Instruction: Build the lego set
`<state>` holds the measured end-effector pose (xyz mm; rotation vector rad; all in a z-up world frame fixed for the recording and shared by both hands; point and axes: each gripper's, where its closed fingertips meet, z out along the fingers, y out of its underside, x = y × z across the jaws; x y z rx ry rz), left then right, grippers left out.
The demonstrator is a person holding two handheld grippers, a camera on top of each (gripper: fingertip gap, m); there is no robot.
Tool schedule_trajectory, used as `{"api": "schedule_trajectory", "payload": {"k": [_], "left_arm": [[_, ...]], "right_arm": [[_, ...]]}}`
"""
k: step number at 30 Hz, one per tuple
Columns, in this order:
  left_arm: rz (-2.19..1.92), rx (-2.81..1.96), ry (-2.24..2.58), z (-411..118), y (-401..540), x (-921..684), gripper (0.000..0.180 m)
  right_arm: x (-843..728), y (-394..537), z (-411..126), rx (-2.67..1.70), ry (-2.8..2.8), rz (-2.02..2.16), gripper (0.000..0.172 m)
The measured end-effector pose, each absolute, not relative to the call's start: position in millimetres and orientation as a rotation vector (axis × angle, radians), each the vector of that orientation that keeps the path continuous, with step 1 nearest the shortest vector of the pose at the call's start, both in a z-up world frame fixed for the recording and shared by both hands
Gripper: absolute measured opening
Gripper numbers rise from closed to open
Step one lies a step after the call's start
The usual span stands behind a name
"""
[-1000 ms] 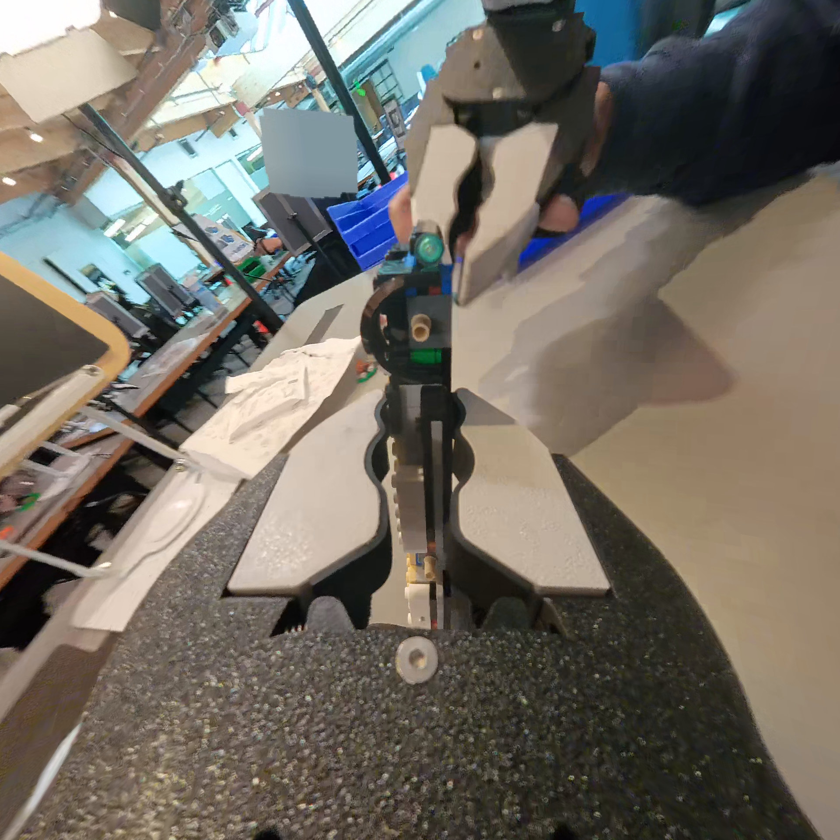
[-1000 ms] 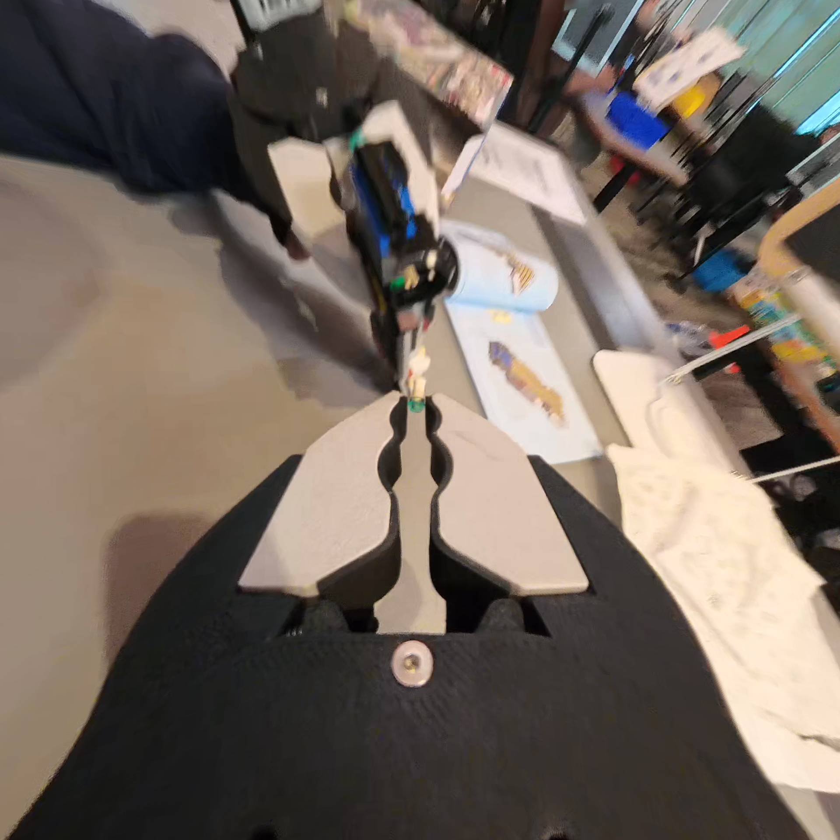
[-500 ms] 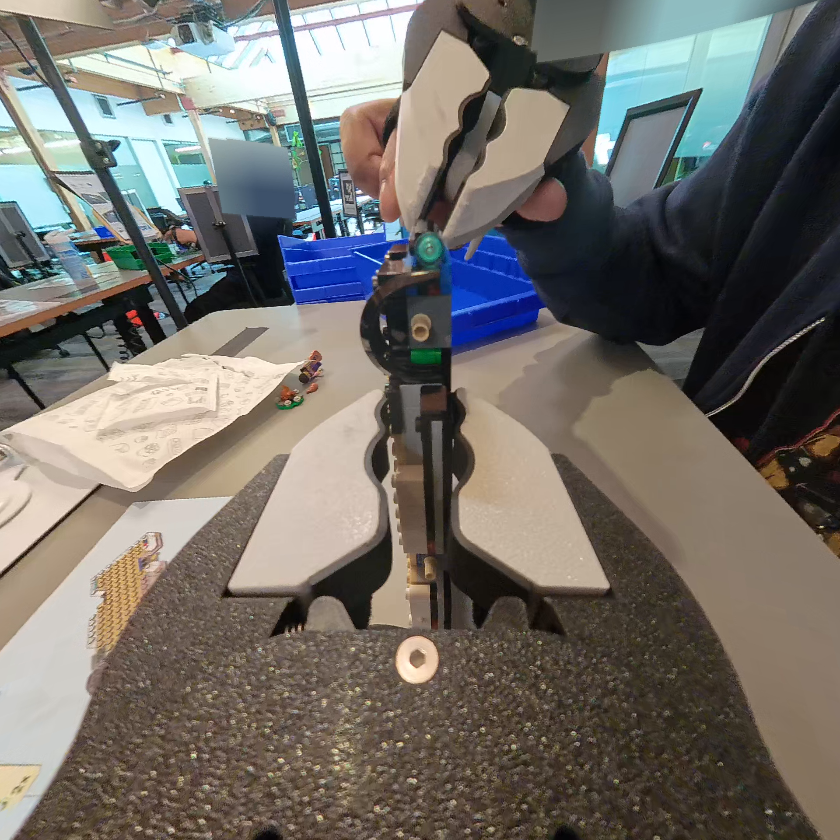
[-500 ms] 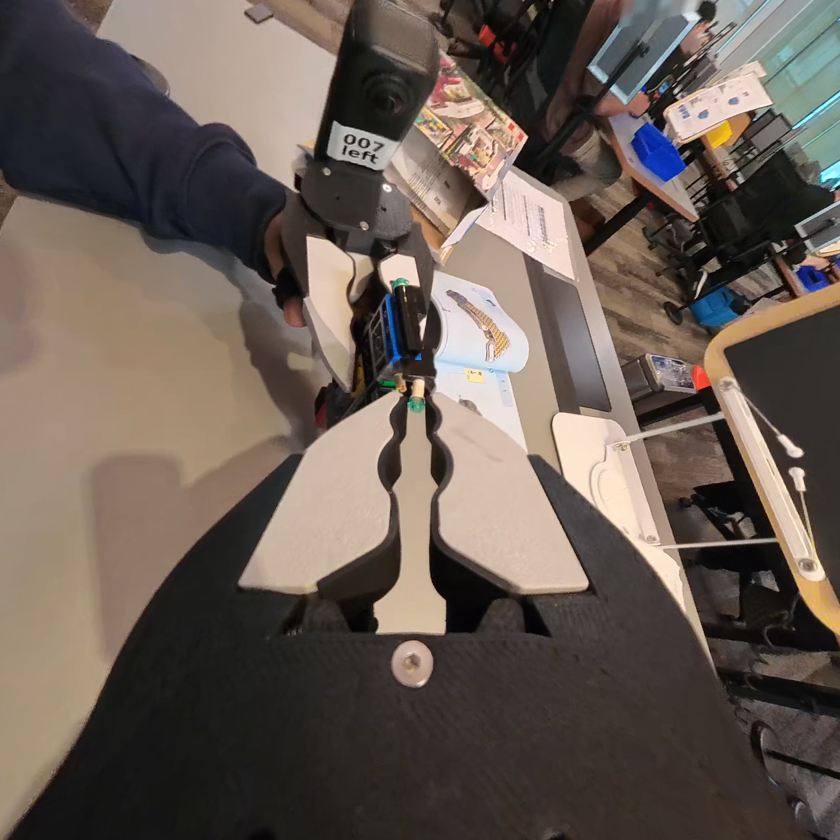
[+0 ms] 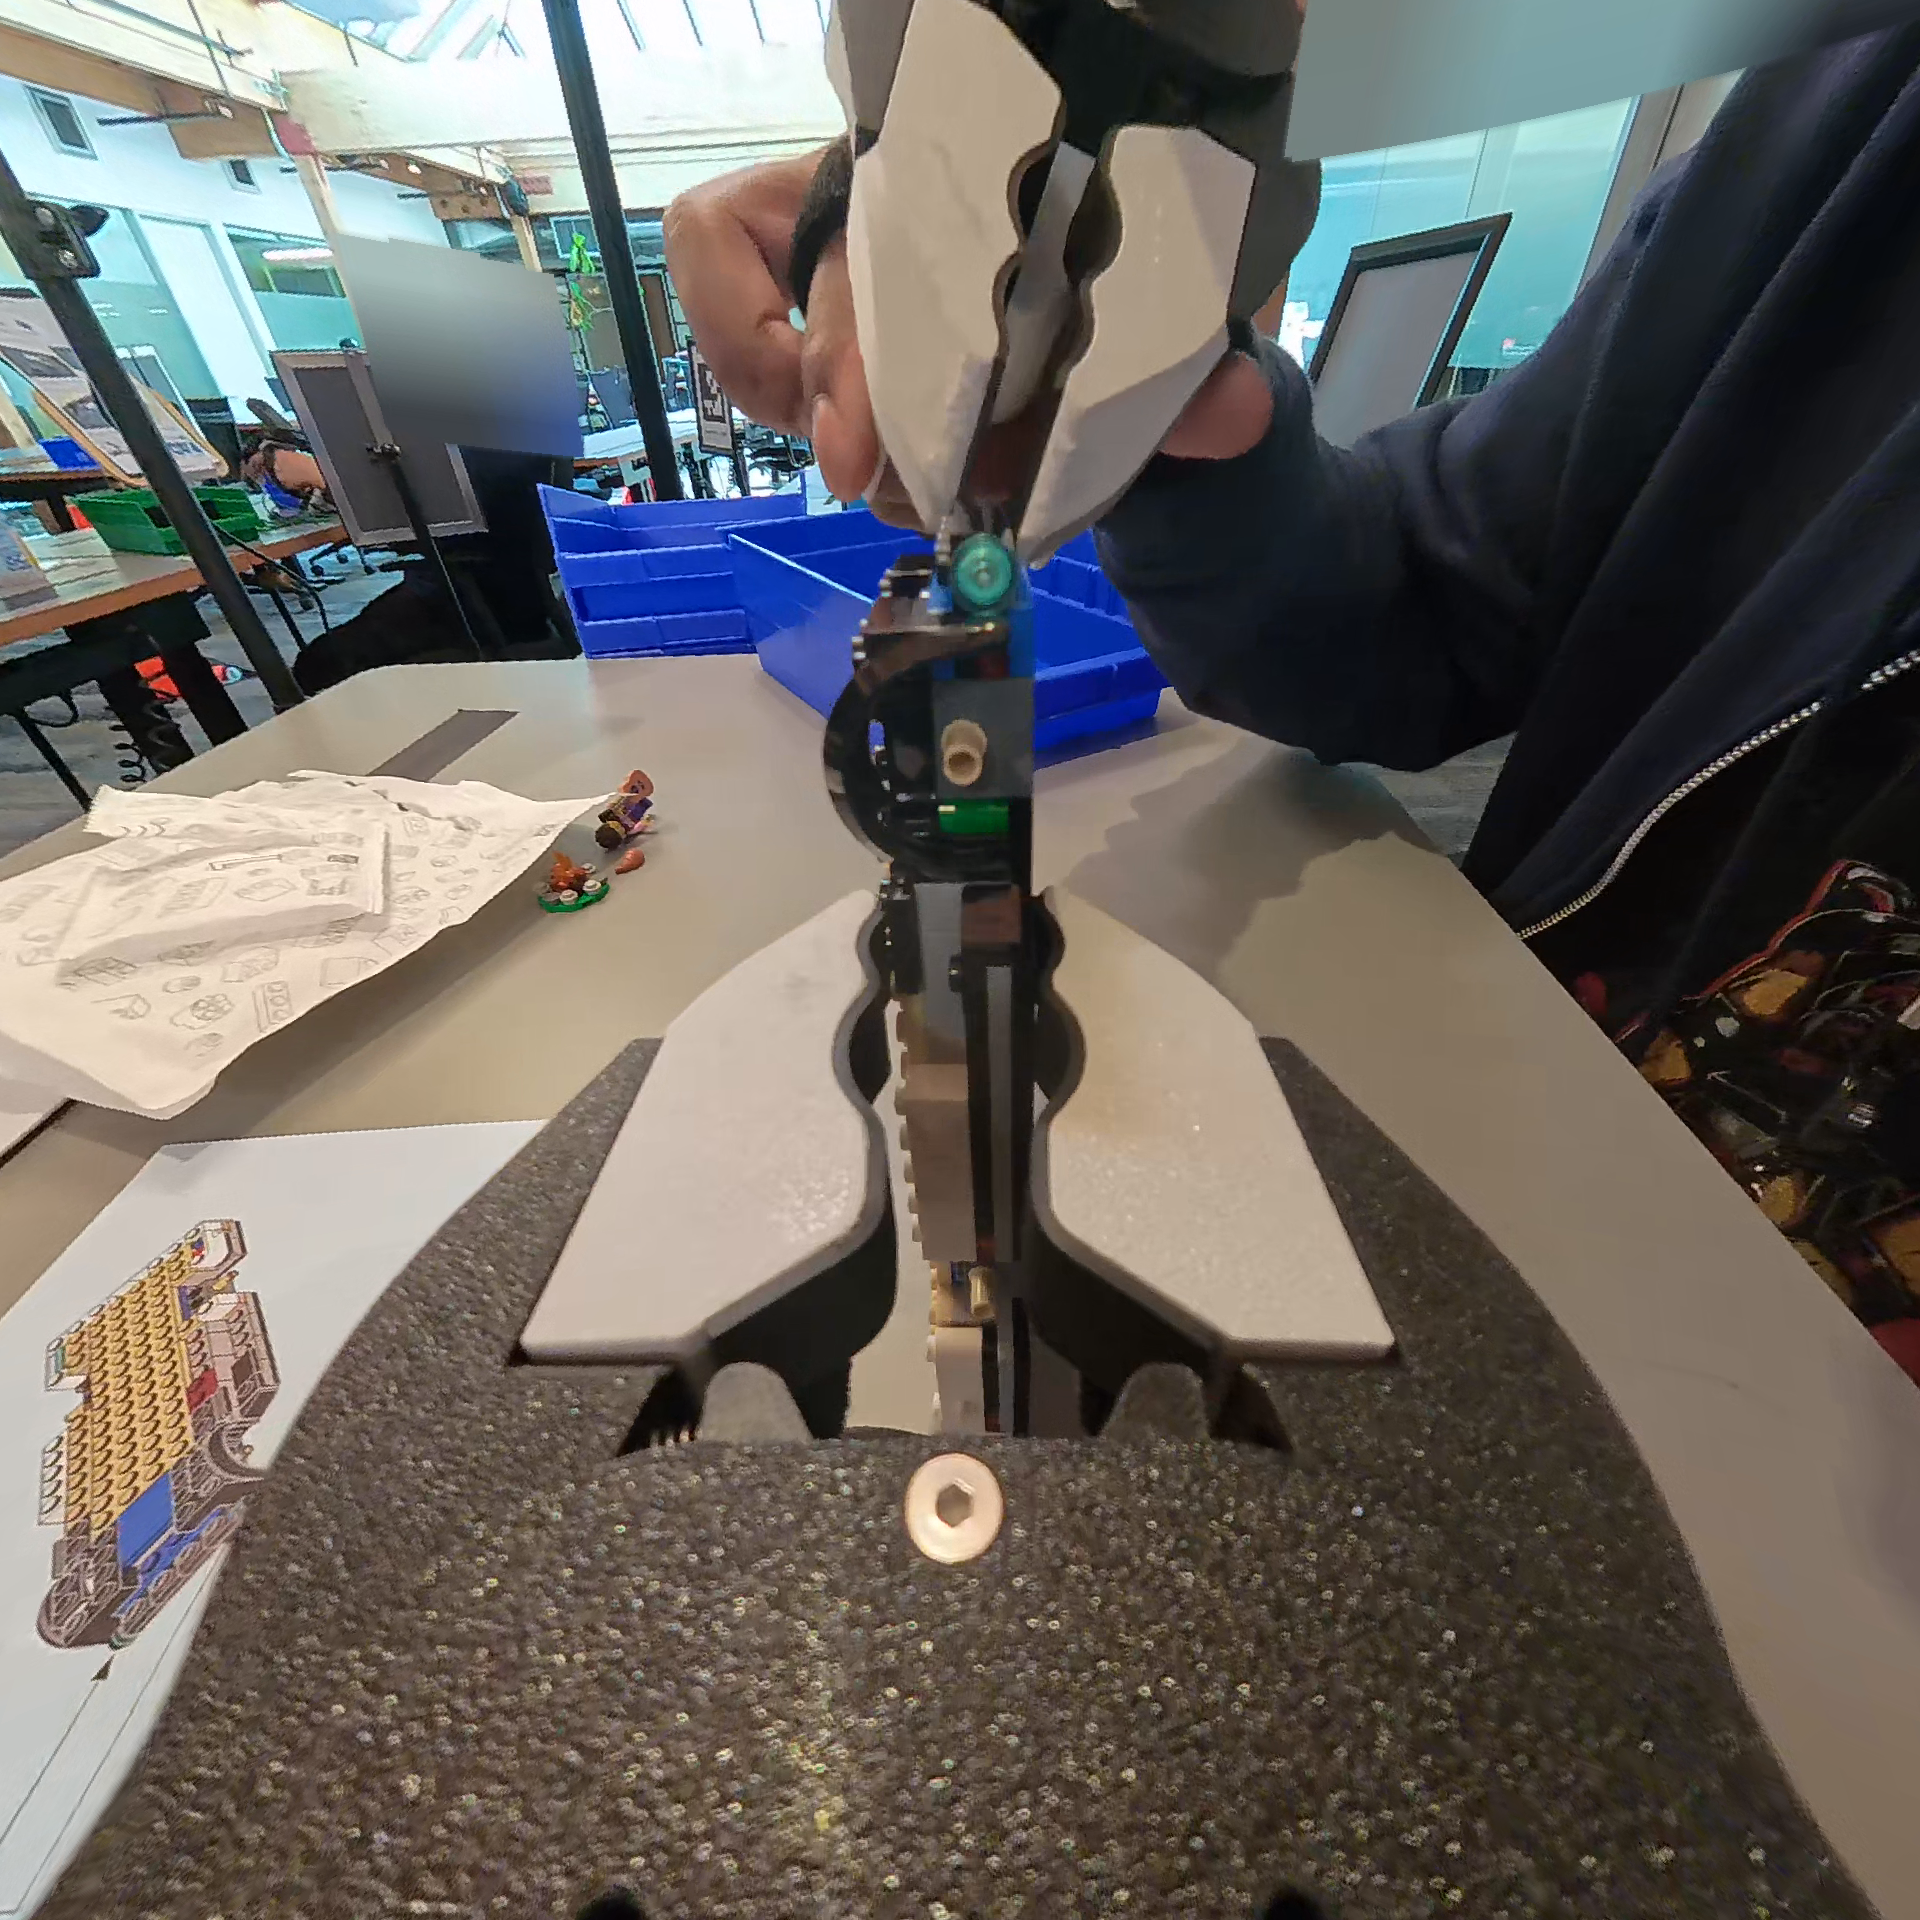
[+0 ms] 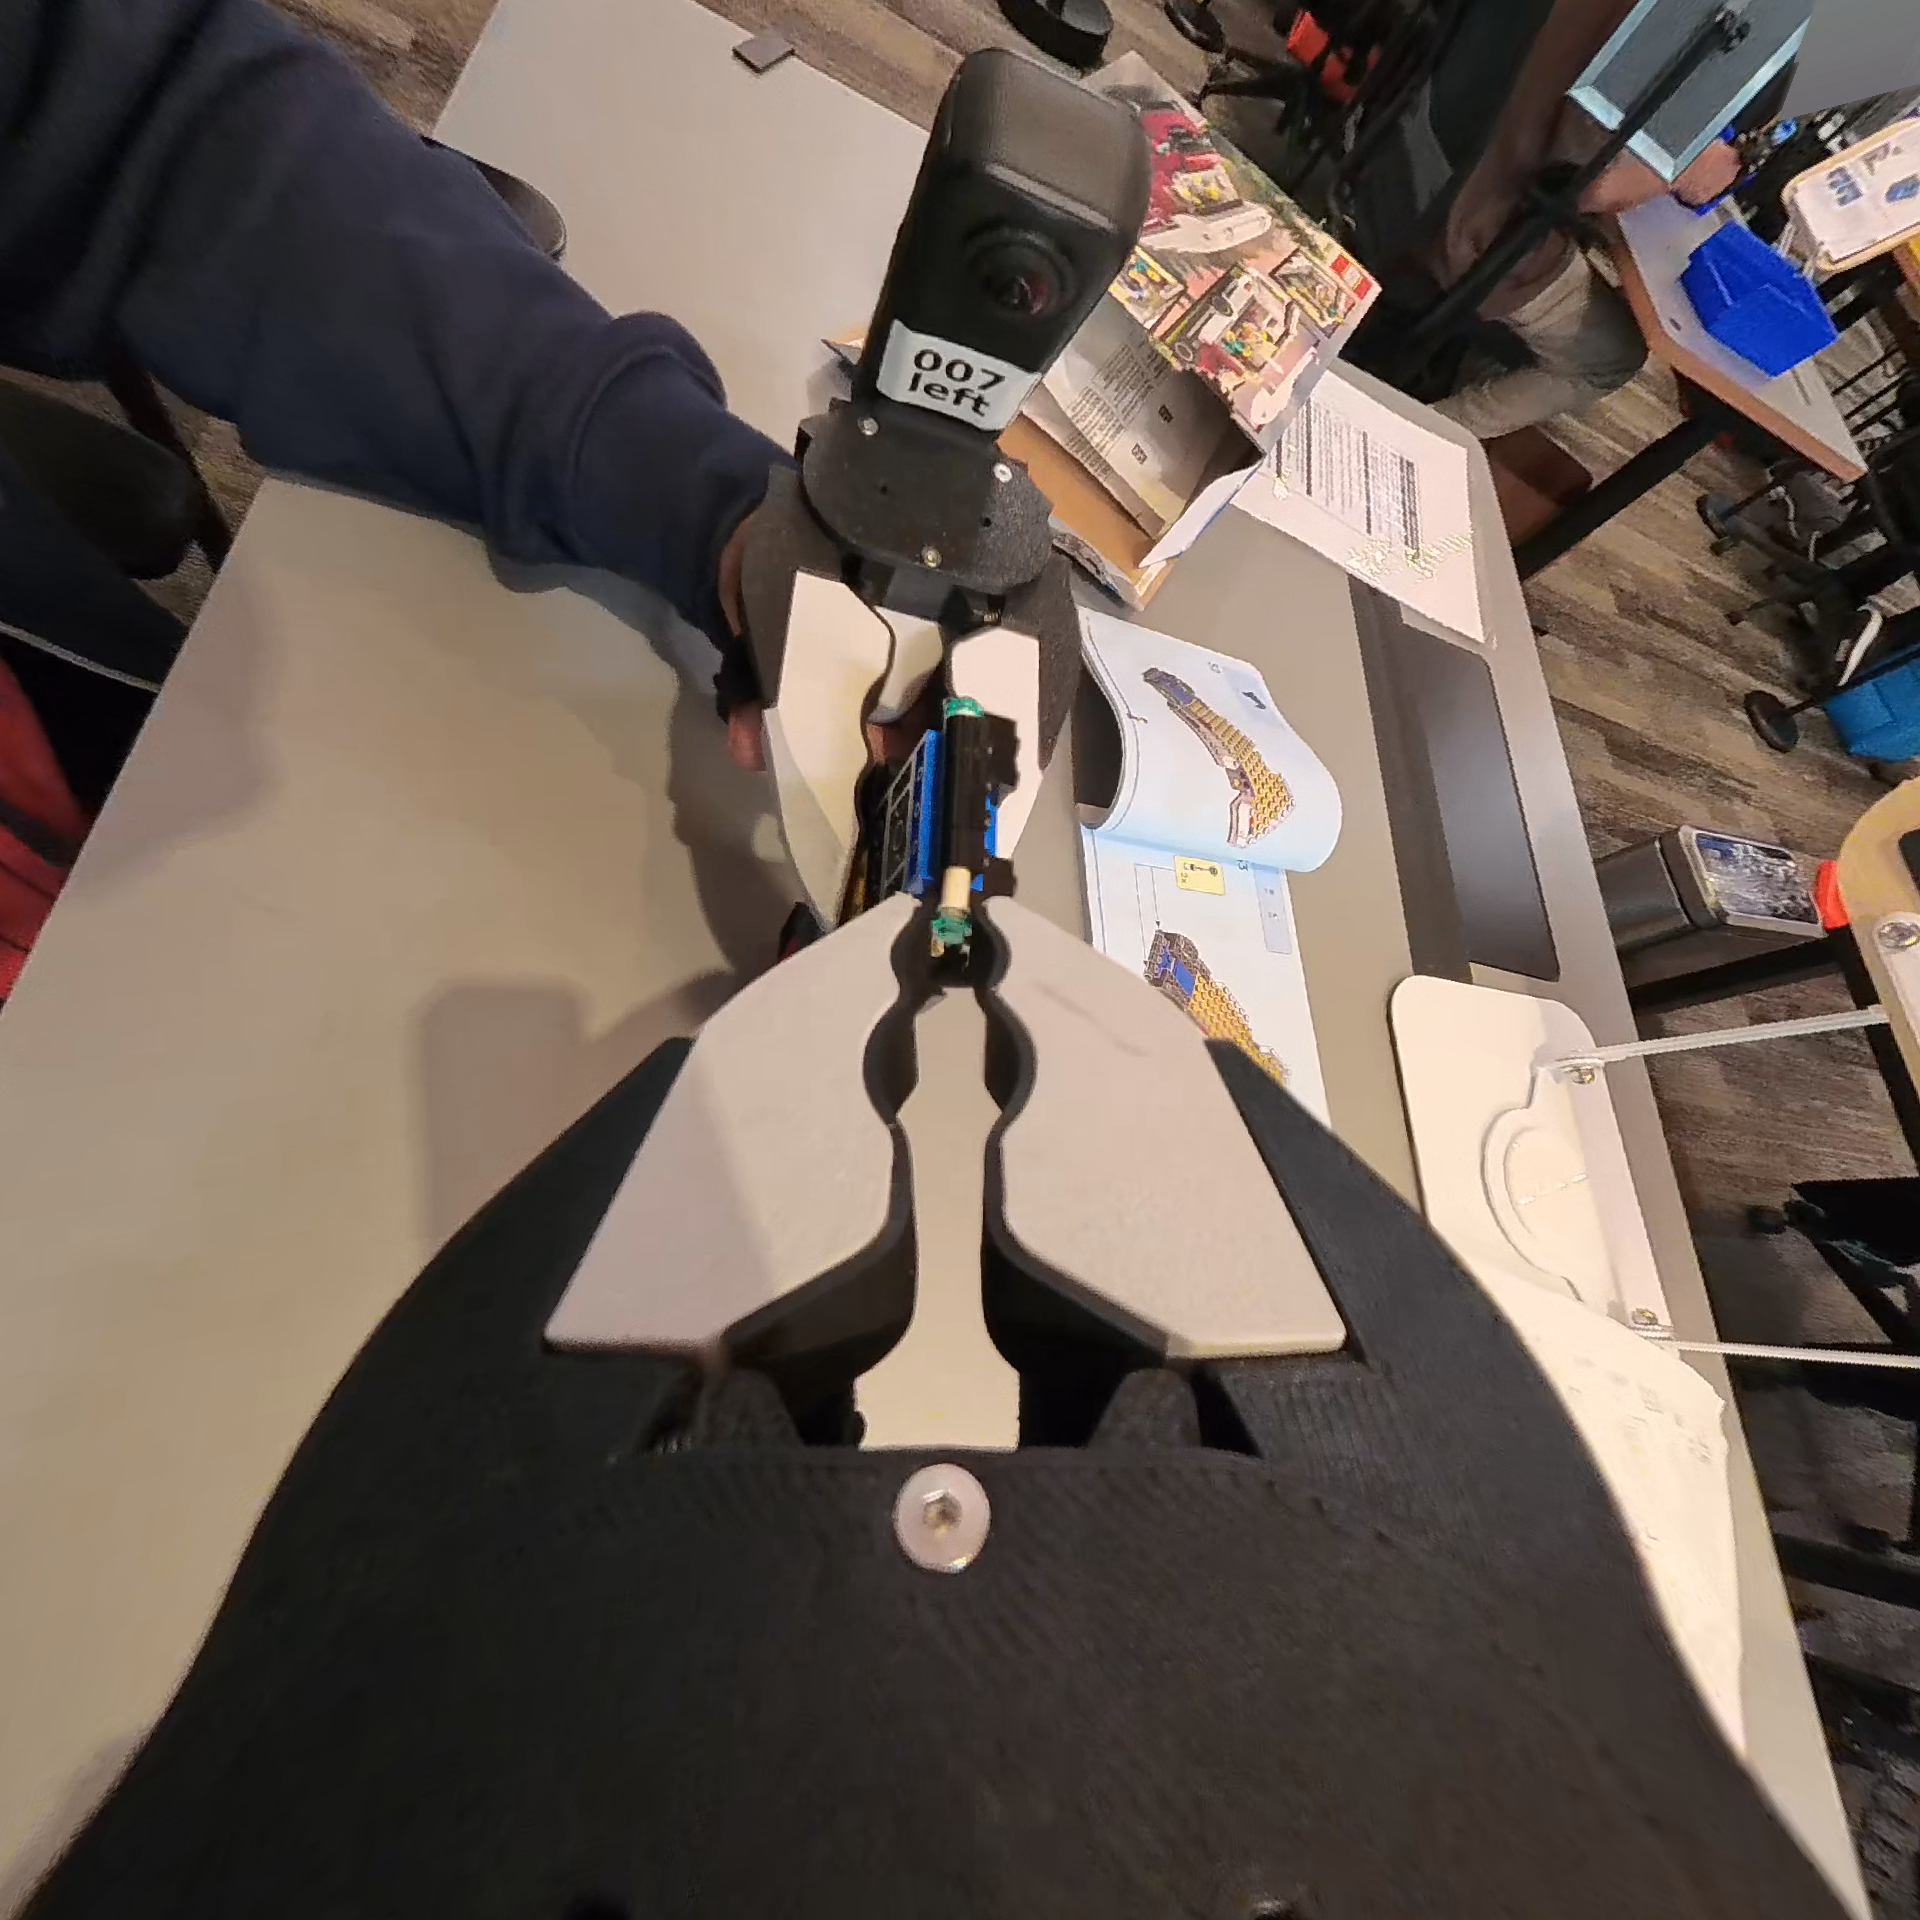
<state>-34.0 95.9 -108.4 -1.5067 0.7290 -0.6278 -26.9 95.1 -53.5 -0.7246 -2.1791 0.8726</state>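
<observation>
My left gripper [image 5: 956, 925] is shut on a long toy-brick model [image 5: 977, 748] of black, blue and grey parts, and holds it above the grey table [image 5: 1299, 935]. The model's far end carries a tan pin [image 5: 961, 750] and a green part. My right gripper [image 6: 951, 914] is shut on a small teal round piece [image 6: 948, 920], which sits in the notch at its fingertips against a tan pin at the model's end [image 6: 966, 800]. In the left wrist view the right gripper [image 5: 987, 525] comes down from above, and the teal piece [image 5: 982, 569] sits at the model's top.
Blue bins [image 5: 831, 613] stand at the table's far side. White printed paper bags [image 5: 208, 914] and small brick figures [image 5: 592, 883] lie at the left. An open instruction booklet [image 6: 1226, 790], a brick-set box [image 6: 1226, 260] and a white tray [image 6: 1507, 1143] lie to the right. The left gripper's tips are roughly 6 centimetres from the right gripper's.
Both grippers swung round together, and the left wrist view levelled out over the table. The left grip on the model is unchanged. The right gripper kept the teal piece at the model's end.
</observation>
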Motion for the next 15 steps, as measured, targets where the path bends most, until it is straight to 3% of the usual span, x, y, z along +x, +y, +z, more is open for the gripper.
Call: {"api": "schedule_trajectory", "payload": {"k": [1, 15], "left_arm": [[-0.638, -1.507, 0.733, -109, 95, -33, 0.023], [-0.424, -1.624, 0.725, -115, 108, -37, 0.024]], "right_arm": [[-27, 94, -53, -0.723, -2.182, 0.884, 0.007], [-28, 105, -58, -0.801, -2.197, 0.834, 0.007]]}}
